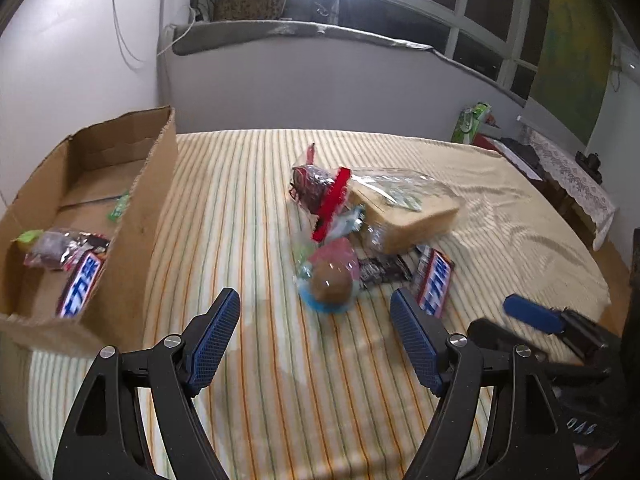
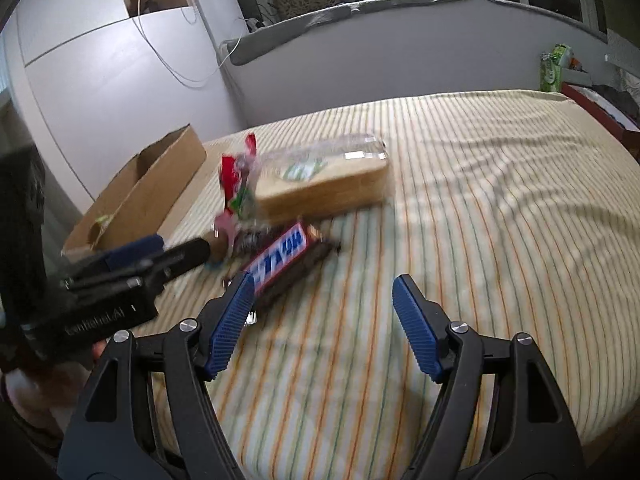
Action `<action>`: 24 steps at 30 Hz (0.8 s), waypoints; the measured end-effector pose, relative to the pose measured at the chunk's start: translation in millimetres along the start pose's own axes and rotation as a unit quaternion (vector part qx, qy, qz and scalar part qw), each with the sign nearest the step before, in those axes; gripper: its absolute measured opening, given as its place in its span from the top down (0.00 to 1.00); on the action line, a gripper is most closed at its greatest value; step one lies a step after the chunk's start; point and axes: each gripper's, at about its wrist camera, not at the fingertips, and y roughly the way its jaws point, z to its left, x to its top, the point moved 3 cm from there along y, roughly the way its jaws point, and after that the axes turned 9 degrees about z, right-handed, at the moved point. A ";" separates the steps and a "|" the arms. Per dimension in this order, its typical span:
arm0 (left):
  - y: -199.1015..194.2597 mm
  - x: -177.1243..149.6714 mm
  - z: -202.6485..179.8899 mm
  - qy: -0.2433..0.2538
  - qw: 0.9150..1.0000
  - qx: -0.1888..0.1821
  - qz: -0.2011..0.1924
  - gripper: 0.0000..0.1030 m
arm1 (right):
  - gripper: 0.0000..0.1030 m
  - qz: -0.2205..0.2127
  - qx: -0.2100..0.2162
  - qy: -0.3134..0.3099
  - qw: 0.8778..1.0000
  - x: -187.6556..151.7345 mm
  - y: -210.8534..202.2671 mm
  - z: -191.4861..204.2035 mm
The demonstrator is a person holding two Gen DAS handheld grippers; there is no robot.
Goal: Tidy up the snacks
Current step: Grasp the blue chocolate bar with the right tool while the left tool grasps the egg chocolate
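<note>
A pile of snacks lies mid-bed: a wrapped bread loaf [image 1: 404, 216] [image 2: 324, 188], a red-trimmed packet [image 1: 320, 192], a round cake in clear wrap [image 1: 330, 284] and a Snickers bar [image 1: 436, 280] [image 2: 284, 260]. A cardboard box [image 1: 156, 184] [image 2: 160, 184] at the left holds another Snickers bar [image 1: 80, 284] and a dark packet [image 1: 56, 248]. My left gripper [image 1: 316, 308] is open and empty, just short of the round cake. My right gripper [image 2: 324, 292] is open and empty, its left finger next to the Snickers bar. Each gripper shows in the other's view: the right [image 1: 560, 328], the left [image 2: 132, 264].
The bed has a striped yellow cover [image 1: 280, 380] [image 2: 500, 220]. A grey wall and window ledge [image 1: 300, 32] run behind it. A green packet [image 1: 470, 120] [image 2: 554, 68] and a lace-covered table [image 1: 568, 176] stand at the far right.
</note>
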 end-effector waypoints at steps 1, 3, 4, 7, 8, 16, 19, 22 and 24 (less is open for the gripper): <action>2.3 2.8 1.1 -0.002 1.000 -0.002 0.002 0.25 | 0.28 0.001 0.004 0.000 1.000 6.2 2.7 0.1; 8.3 8.3 2.6 -0.004 1.000 -0.001 0.005 0.25 | 0.28 0.004 0.007 0.000 1.000 14.1 7.1 1.8; 11.0 10.0 4.2 -0.004 1.000 0.001 0.007 0.25 | 0.28 0.009 0.008 -0.002 1.000 18.2 11.0 4.1; 18.9 13.0 7.0 -0.008 1.000 -0.007 0.017 0.28 | 0.28 0.024 0.004 -0.009 1.000 22.7 21.8 10.6; 21.0 12.6 7.3 -0.009 1.000 -0.006 0.020 0.31 | 0.28 0.028 0.004 -0.009 1.000 24.9 26.1 11.3; 29.0 8.5 7.0 -0.003 1.000 -0.007 0.030 0.44 | 0.28 0.039 0.001 -0.017 0.999 21.5 38.1 14.1; 30.1 7.2 5.1 0.007 0.999 -0.012 0.029 0.68 | 0.52 0.037 0.028 -0.028 0.999 16.5 37.2 20.1; 28.2 3.7 3.6 0.014 1.000 -0.010 0.020 0.71 | 0.60 0.027 0.036 -0.028 0.999 12.5 35.1 21.5; 25.3 1.9 3.2 0.015 1.000 -0.016 0.012 0.75 | 0.67 0.022 0.052 -0.016 0.998 10.4 32.2 18.0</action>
